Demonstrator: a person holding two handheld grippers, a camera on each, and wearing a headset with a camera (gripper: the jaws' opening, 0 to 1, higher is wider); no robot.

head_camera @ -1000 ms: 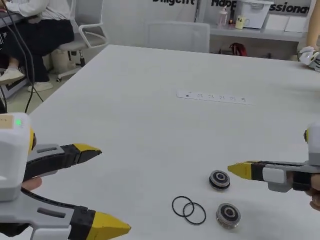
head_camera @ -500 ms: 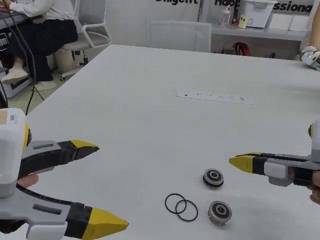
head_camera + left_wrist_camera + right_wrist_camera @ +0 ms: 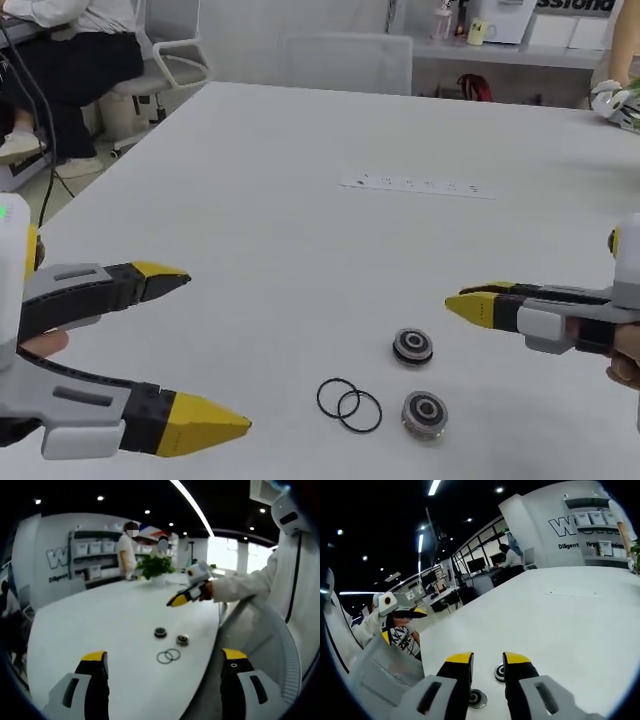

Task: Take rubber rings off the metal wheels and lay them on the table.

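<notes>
Two metal wheels lie on the white table [image 3: 270, 210]: one with a dark rim [image 3: 412, 346] and one nearer me [image 3: 425, 412]. Two black rubber rings [image 3: 349, 404] lie flat and overlapping just left of the near wheel. My right gripper [image 3: 462, 305] hovers right of and above the dark-rimmed wheel, its jaws a narrow gap apart and holding nothing. Its own view shows the wheels [image 3: 498, 673] [image 3: 476, 698] just beyond its tips. My left gripper [image 3: 188, 350] is wide open at the left, well away from the wheels [image 3: 160, 632] [image 3: 182, 640] and rings [image 3: 168, 655].
A flush power strip [image 3: 415, 185] sits in the table's middle. A grey chair [image 3: 345, 62] stands at the far edge. A person sits at the far left [image 3: 70, 40]. A white object [image 3: 618, 103] rests at the right edge.
The head camera has shifted, so everything sits a little higher and further left. The right gripper's tips have drawn slightly away from the dark-rimmed wheel. The left gripper stays wide open.
</notes>
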